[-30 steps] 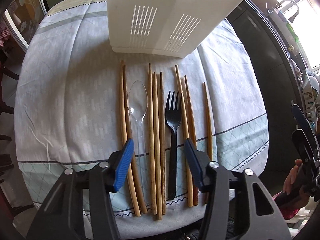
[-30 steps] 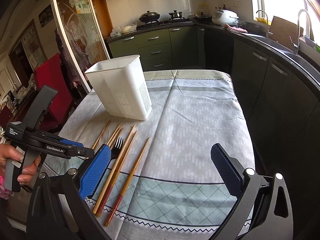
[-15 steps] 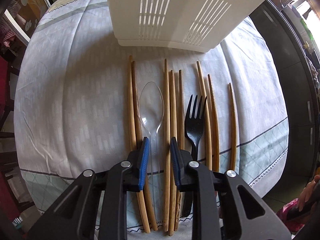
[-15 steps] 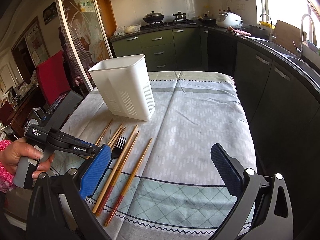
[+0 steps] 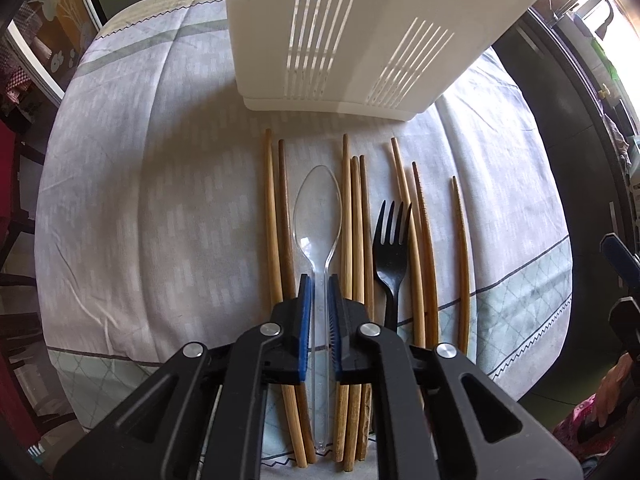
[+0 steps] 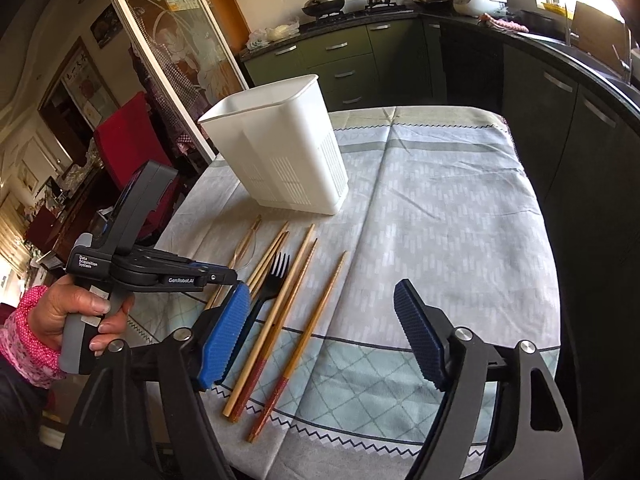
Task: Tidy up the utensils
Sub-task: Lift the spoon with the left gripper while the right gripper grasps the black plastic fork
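Two blue pads of the left gripper (image 5: 319, 284) are now closed onto the handle of the clear spoon (image 5: 318, 216), where a gap was seen half a second ago and a wide spread one second ago; the grasp is judged complete. The right gripper (image 6: 320, 332) is held wide and empty. Beyond, chopsticks (image 5: 356, 220), black fork (image 5: 392, 236) and white holder (image 5: 360, 32) are unmoved.

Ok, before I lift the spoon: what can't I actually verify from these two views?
- Holder interior: the left wrist view cuts the white utensil holder at the top edge; in the right wrist view its walls hide the inside.
- Clear spoon: in the right wrist view it is mostly hidden behind the left tool.
- Black fork handle end: covered by the left tool body.
- Right tool: open, holding nothing.
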`<state>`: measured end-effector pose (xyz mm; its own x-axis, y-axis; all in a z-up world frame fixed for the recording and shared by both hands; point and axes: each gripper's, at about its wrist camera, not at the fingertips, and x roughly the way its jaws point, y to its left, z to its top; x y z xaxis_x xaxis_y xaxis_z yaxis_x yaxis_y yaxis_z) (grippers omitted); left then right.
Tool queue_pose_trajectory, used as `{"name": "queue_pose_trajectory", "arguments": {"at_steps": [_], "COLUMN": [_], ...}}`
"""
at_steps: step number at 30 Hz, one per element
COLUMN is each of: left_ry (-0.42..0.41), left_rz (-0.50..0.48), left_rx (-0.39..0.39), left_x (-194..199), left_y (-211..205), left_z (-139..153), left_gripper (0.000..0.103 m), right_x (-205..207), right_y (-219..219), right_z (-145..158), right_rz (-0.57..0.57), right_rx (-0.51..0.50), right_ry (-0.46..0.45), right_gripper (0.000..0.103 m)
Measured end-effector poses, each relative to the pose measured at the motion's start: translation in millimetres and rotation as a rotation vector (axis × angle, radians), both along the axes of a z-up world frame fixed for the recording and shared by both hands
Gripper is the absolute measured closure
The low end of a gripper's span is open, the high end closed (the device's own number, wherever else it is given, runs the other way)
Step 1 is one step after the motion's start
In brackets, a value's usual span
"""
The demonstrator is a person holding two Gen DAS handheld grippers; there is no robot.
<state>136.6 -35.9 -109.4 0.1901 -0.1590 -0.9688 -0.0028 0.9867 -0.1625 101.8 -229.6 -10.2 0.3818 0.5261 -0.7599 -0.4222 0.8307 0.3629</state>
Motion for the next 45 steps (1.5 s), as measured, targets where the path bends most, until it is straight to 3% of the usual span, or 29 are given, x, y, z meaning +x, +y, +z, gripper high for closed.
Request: {"name": "queue_pose_trajectory", "arguments": {"at_steps": [2,4,7,15,24,32,41,45], "left_ry": [-0.020,-0.040,-0.075,-0.128,-0.171,-0.182,-0.183,-0.186], "left_rz": [0.000,0.003,0.005,-0.016,-0.046,-0.070,-0.056,-0.058], "left_rx": [0.003,0.000,0.001,-0.003,-0.005,-0.023,-0.030,-0.028], "left_x": [-2,-7,-13,-24,-28,-30,-31,-31], "left_y": [4,12,21,33,31,29,39,39], "left_z": [5,13,24,40,51,53,50,51], "left_gripper": [0.095,0.095,0.095,0.095,0.095,0.095,0.095,0.095], "right_x": [5,6,5,16,23,35,36,32], "right_y": [12,27,52,100,130,156,193,196], "right_z": [-6,-14,-25,-52,-76,-95,-107,-107], "right_rz": [0.041,0.075,0.106,0.105,0.059,0.027,0.052,0.058], "right_rx": [0.012,-0.004,-0.069,-0.125,-0.217,-0.286,-0.384,-0.381], "right_ry": [0.075,0.129,0.167,0.261,0.336,0.347,0.252,0.217], "right_gripper": [0.038,0.048,0.062,0.082,0.086,0.086,0.089,0.090]}}
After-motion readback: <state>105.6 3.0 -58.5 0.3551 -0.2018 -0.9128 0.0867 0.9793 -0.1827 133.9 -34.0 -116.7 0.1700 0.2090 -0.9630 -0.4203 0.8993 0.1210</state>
